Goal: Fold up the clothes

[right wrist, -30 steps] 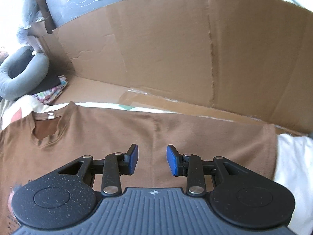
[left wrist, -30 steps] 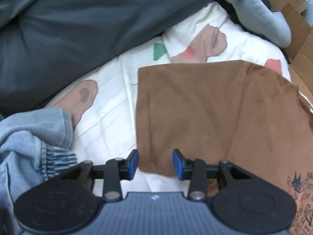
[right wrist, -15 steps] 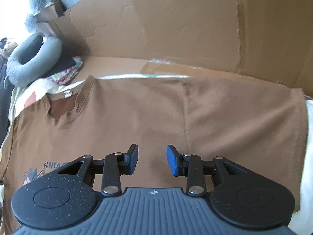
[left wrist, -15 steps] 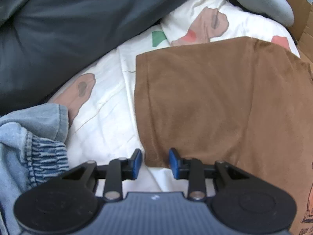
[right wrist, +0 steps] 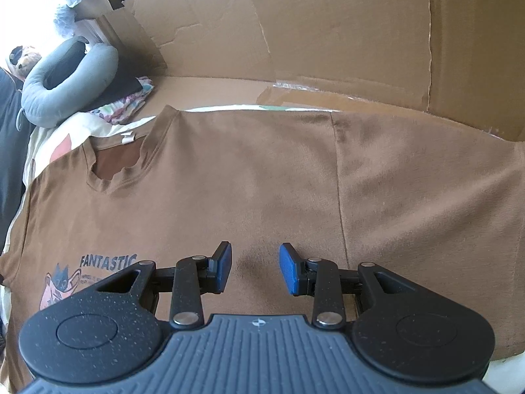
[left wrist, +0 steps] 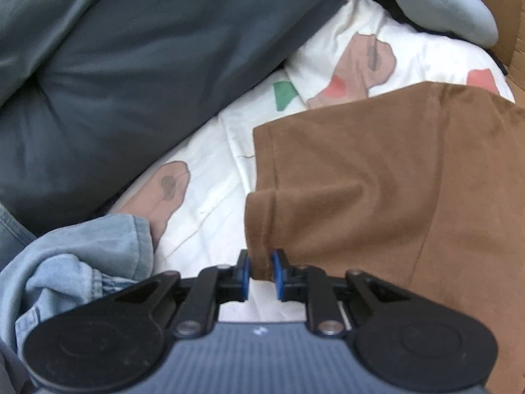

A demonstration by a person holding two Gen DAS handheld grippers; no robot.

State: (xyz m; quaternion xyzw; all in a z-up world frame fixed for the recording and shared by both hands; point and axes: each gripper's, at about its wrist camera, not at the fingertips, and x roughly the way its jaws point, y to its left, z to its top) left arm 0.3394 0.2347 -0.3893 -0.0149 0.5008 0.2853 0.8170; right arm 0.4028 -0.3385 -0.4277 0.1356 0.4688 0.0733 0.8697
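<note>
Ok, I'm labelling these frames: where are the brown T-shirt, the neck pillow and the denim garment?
brown T-shirt [right wrist: 262, 177]: right wrist view, chest area.
neck pillow [right wrist: 65, 88]: right wrist view, grey curved body.
denim garment [left wrist: 75, 256]: left wrist view, bunched blue cloth.

The word "FANTASTIC" is being displayed in dark capitals on the brown T-shirt [right wrist: 249, 197], above a cartoon print [right wrist: 62, 289]; smaller lines beneath are being left illegible.

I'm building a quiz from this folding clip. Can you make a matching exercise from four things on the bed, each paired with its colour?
Things:
1. T-shirt
2. Neck pillow
3. Denim garment
4. Claw pads

Colours:
A. Grey
B. Bright blue
C. Brown
D. Faded light blue

Pairs: 1-C, 2-A, 3-D, 4-B
</note>
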